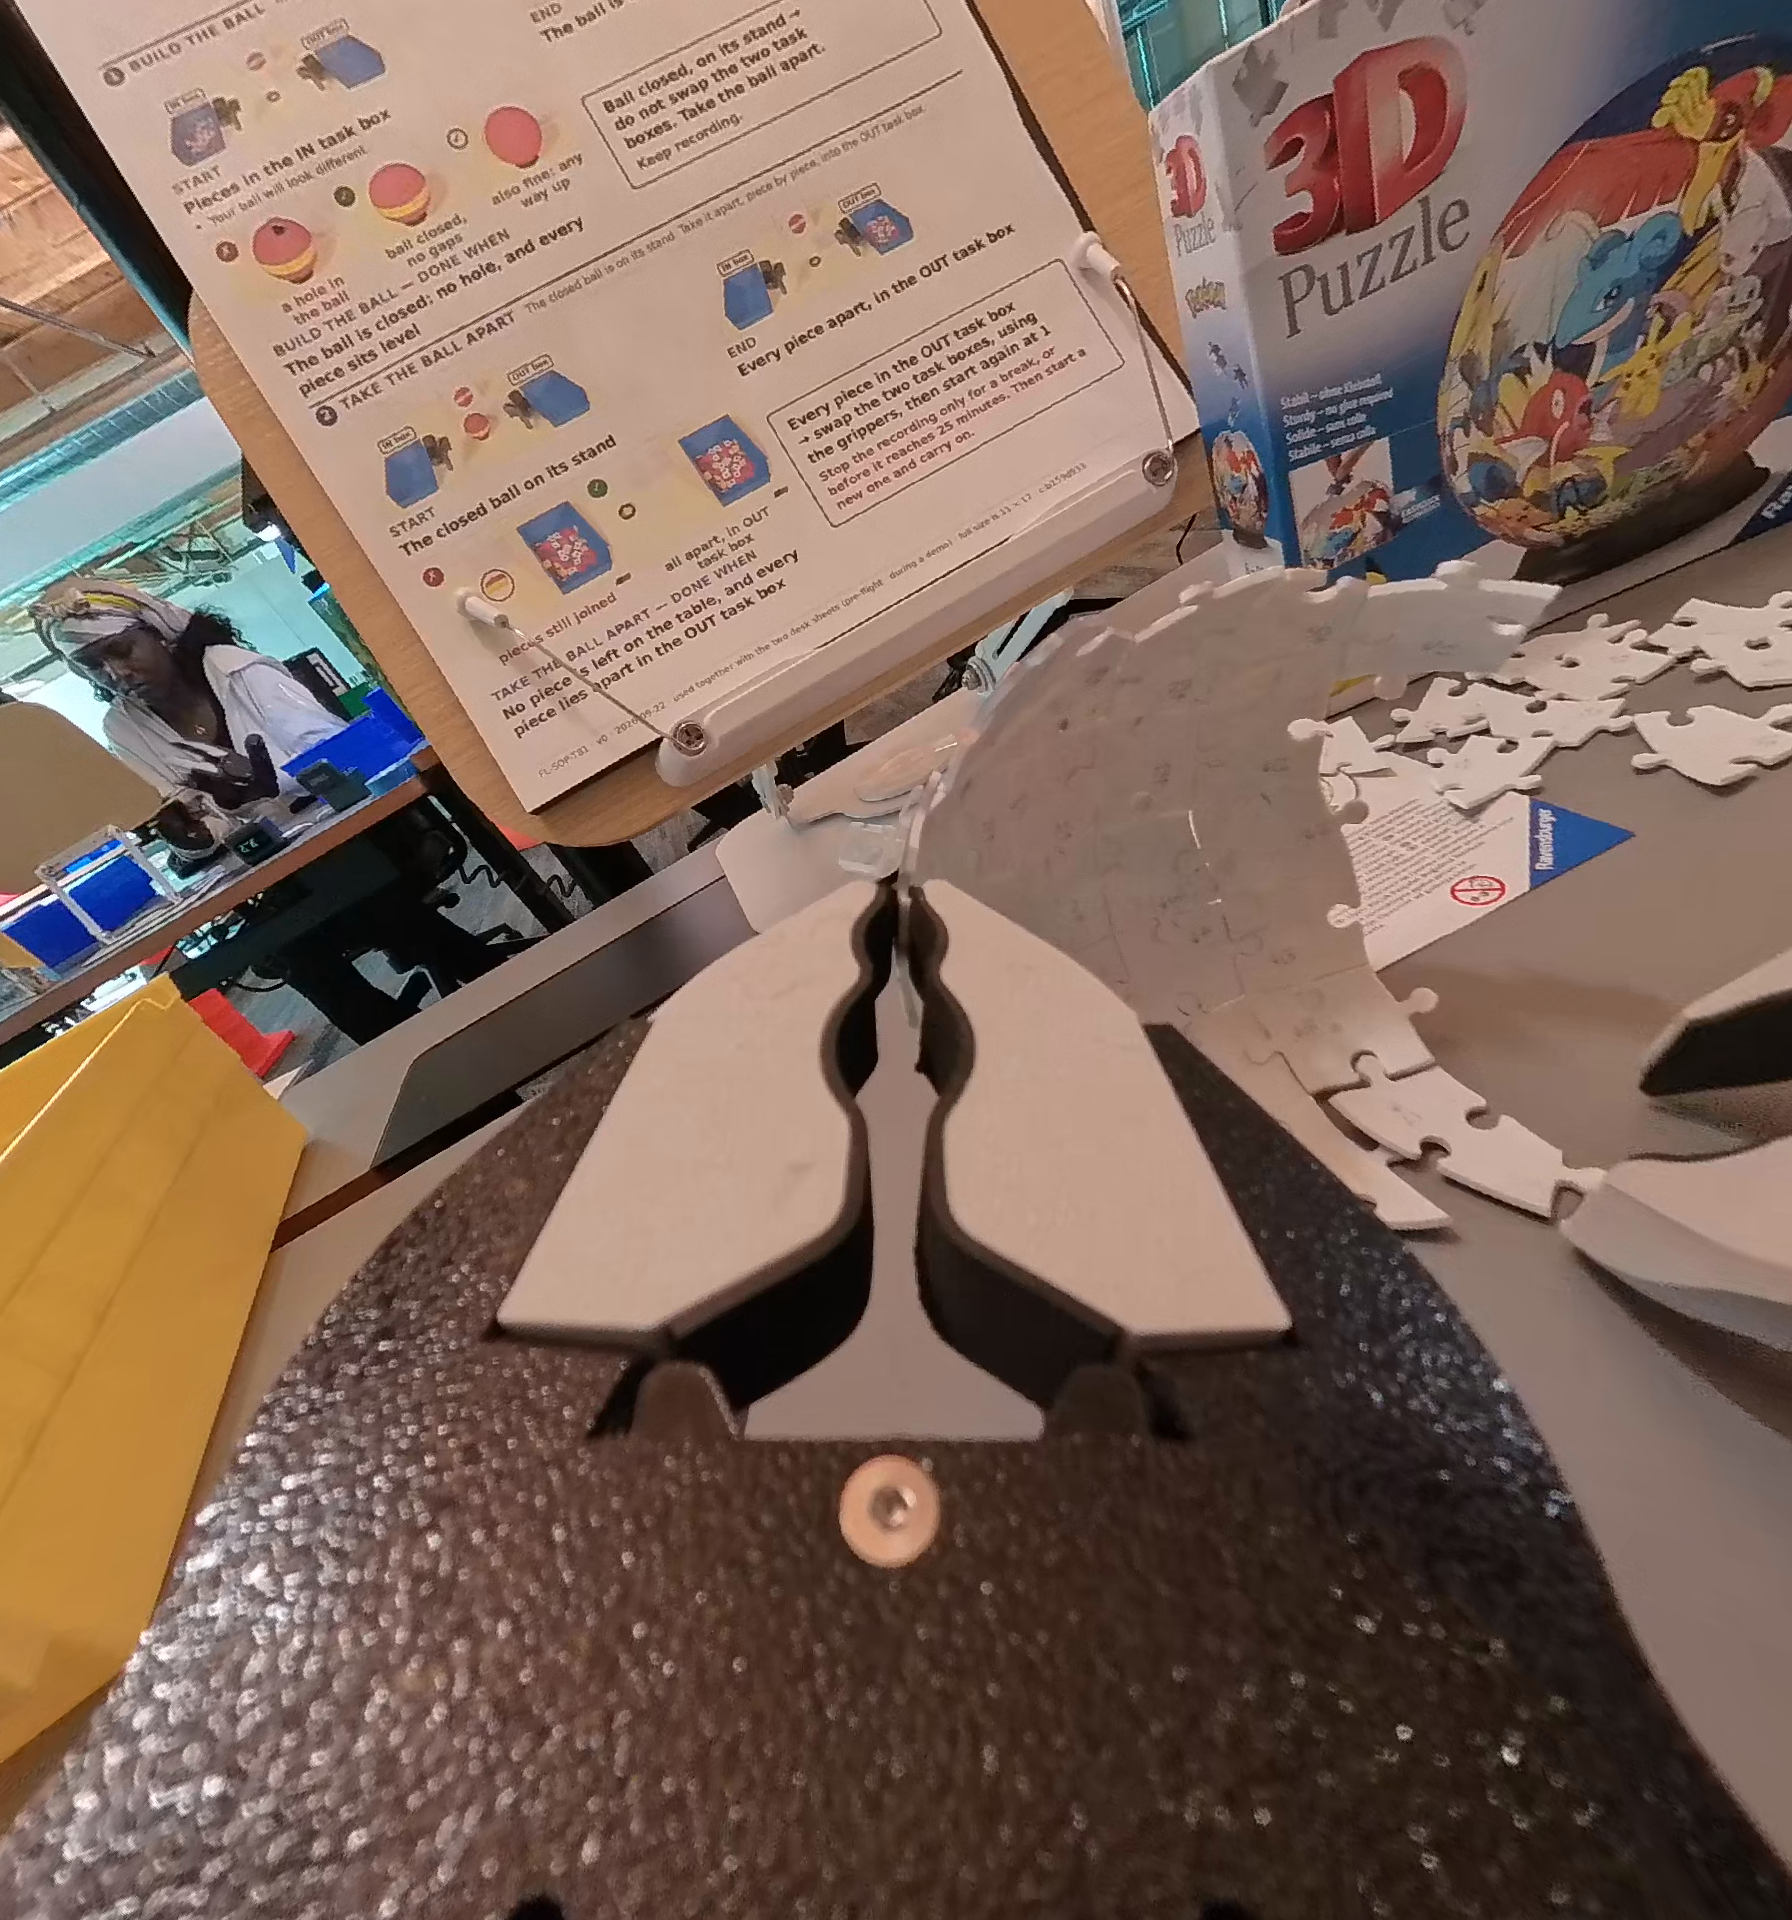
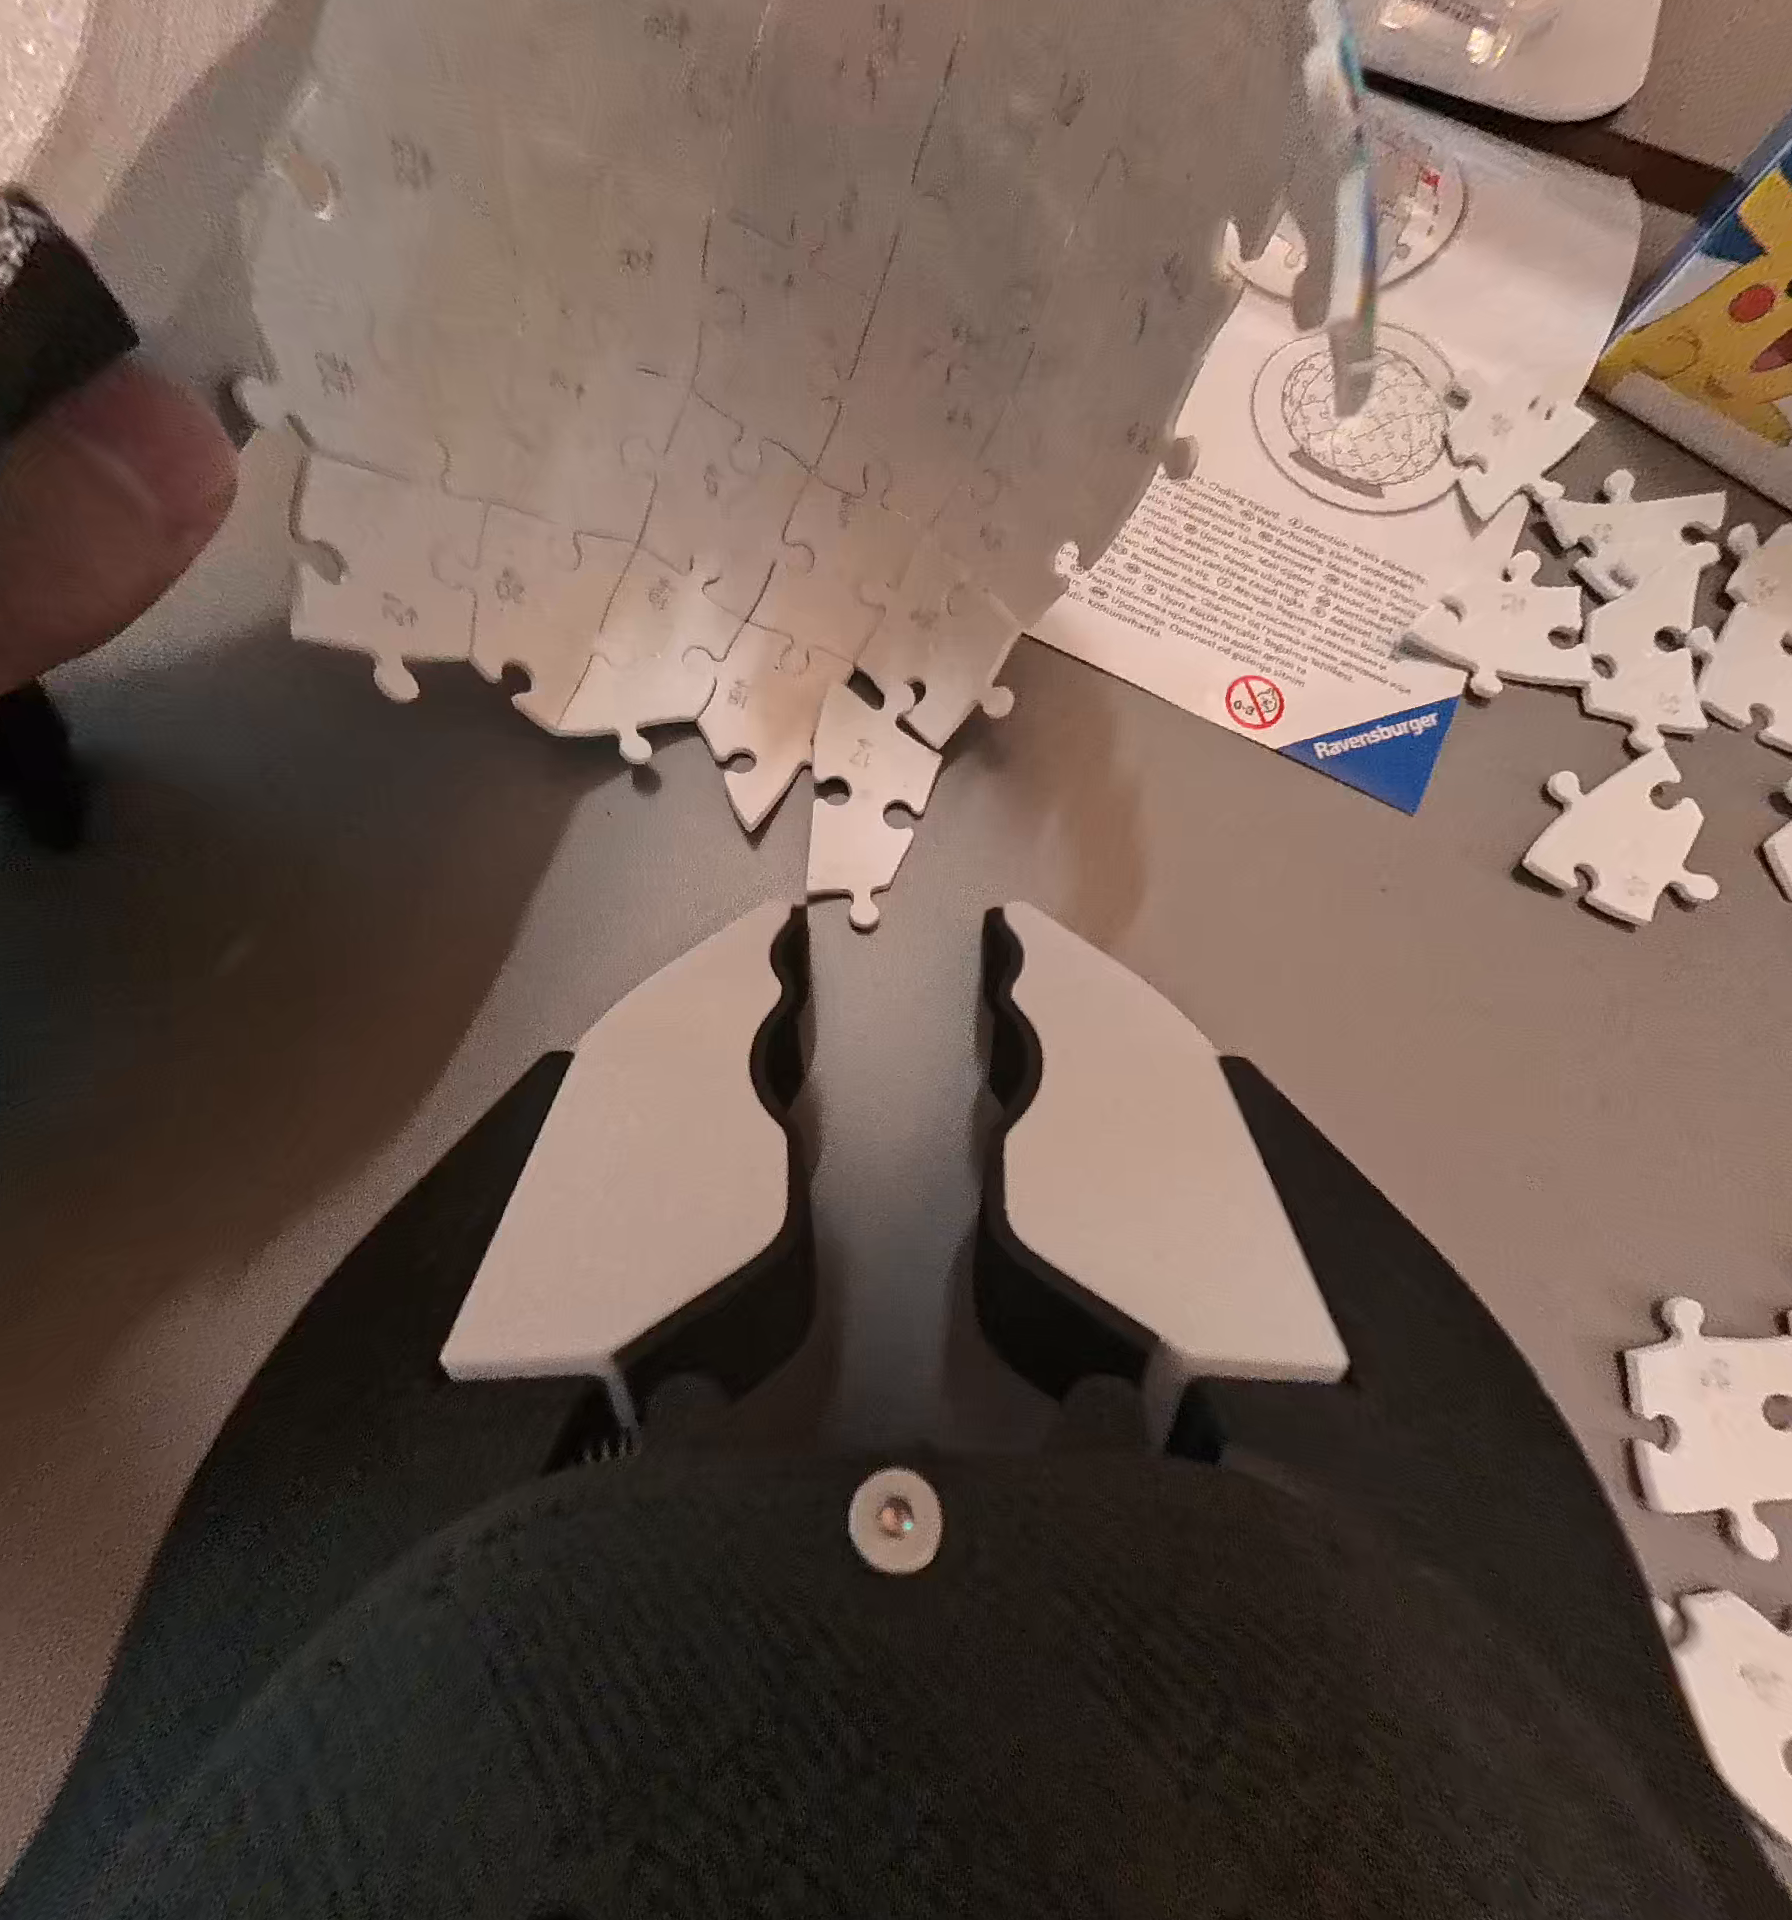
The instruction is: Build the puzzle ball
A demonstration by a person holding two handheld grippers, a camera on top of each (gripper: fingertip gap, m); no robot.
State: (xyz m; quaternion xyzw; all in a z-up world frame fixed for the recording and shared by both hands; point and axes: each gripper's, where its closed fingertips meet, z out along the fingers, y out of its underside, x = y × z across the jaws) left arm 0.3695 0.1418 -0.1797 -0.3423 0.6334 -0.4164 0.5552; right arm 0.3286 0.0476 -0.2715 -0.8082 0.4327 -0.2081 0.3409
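Note:
A partly built puzzle ball shell (image 1: pixel 1131 790), white inner side showing, stands on edge on the grey table (image 1: pixel 1650 966). My left gripper (image 1: pixel 907 935) is shut on the shell's left edge. In the right wrist view the shell (image 2: pixel 715 364) fills the top, and a single piece (image 2: pixel 866 821) hangs off its lower edge. My right gripper (image 2: pixel 897 920) is open and empty, its tips just short of that piece. It also shows at the right of the left wrist view (image 1: pixel 1614 1143). The left gripper (image 2: pixel 30 447) shows blurred at the left edge.
Loose white pieces (image 2: pixel 1650 623) lie to the right, also in the left wrist view (image 1: pixel 1598 707). A leaflet (image 2: pixel 1287 499) lies under the shell. The puzzle box (image 1: pixel 1494 260) stands behind, and an instruction sheet on a stand (image 1: pixel 611 364) behind-left. A yellow bin (image 1: pixel 71 1299) is left. A person (image 1: pixel 175 686) is far off. One gripper's finger ends stand about 15 cm off the other's.

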